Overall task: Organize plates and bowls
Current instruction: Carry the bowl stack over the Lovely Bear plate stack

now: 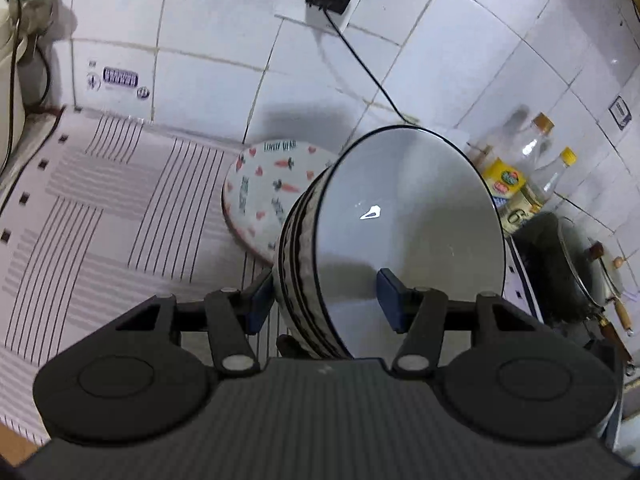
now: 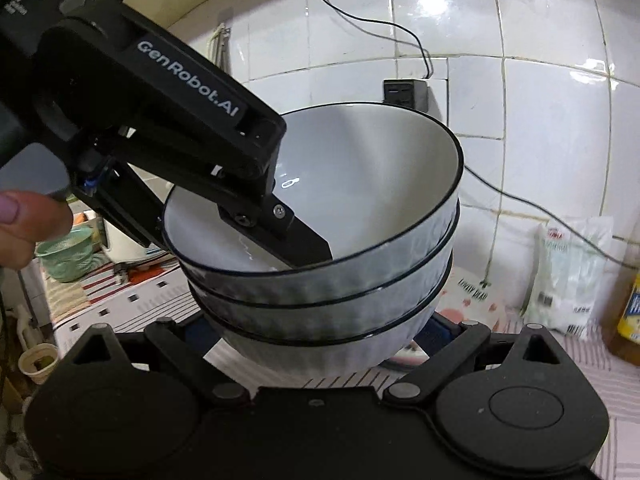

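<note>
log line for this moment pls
left gripper: fingers clamp rim of stacked grey black-rimmed bowls | right gripper: under stack | carrot-print plate: on counter

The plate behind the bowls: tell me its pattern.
White plate with orange carrots, red hearts and dark lettering; clearest in the left wrist view.

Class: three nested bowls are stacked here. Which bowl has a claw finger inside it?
The top bowl: the left claw's finger reaches over its rim; the two bowls below are covered.

We see a white tiled wall (image 1: 208, 20) with glare. Below it lies a striped cloth (image 1: 100, 208) over the counter.
</note>
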`<state>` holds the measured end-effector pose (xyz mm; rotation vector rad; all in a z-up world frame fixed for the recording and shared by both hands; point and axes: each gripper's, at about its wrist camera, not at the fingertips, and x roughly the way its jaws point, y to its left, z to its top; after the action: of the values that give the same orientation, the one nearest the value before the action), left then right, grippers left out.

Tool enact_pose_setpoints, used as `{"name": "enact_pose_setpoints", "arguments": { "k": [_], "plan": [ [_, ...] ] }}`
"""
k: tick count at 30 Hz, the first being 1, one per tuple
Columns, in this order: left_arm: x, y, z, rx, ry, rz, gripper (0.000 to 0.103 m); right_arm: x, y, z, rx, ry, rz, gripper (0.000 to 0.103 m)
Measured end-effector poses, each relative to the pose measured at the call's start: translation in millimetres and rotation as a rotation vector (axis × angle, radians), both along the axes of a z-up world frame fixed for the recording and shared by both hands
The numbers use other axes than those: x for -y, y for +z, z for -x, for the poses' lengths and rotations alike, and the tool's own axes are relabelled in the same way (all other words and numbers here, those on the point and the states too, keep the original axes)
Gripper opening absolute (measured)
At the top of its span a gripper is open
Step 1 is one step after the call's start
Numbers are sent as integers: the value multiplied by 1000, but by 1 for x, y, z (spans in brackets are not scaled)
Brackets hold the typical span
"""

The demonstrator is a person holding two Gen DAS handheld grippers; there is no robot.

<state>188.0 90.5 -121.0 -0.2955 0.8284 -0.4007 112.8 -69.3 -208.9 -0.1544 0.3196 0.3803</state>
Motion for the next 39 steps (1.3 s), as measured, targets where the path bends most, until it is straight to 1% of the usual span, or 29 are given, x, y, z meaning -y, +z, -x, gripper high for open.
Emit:
{"name": "enact_pose_setpoints", "arguments": {
  "k": [3, 7, 12, 16, 18, 21, 23, 26, 32, 36, 39],
  "plan": [
    [9, -3, -11, 31, -2, -19, 55, 4, -2, -14, 18, -13, 0, 99],
    [11, -14, -34, 19, 12, 4, 55, 4, -11, -33, 33, -18, 50, 99],
    [16, -33, -63, 19, 21, 7, 55, 7, -22, -66, -20, -32, 24, 99],
    [20, -48, -86, 27, -5, 7, 55, 5, -30, -84, -67, -101, 21, 99],
    [23, -56, -95, 18, -7, 6, 55, 9, -36, -93, -80, -118, 4, 99],
    [28, -62, -103, 8, -6, 5, 55, 9, -43, -104, -102, -138, 6, 99],
    [29, -66, -108, 13, -10, 12, 55, 10, -46, -110, -107, -141, 5, 99],
    [31, -70, -115, 0, -10, 21, 55, 10, -48, -115, -105, -143, 28, 99],
    [39, -75, -126, -17, -11, -1, 55, 10, -54, -119, -124, -150, 37, 99],
    [42, -79, -126, -22, -7, -15, 55, 10, -57, -121, -135, -155, 31, 99],
    [42, -79, -125, -23, -3, -28, 54, 5, -61, -120, -120, -146, 59, 99]
  ]
}}
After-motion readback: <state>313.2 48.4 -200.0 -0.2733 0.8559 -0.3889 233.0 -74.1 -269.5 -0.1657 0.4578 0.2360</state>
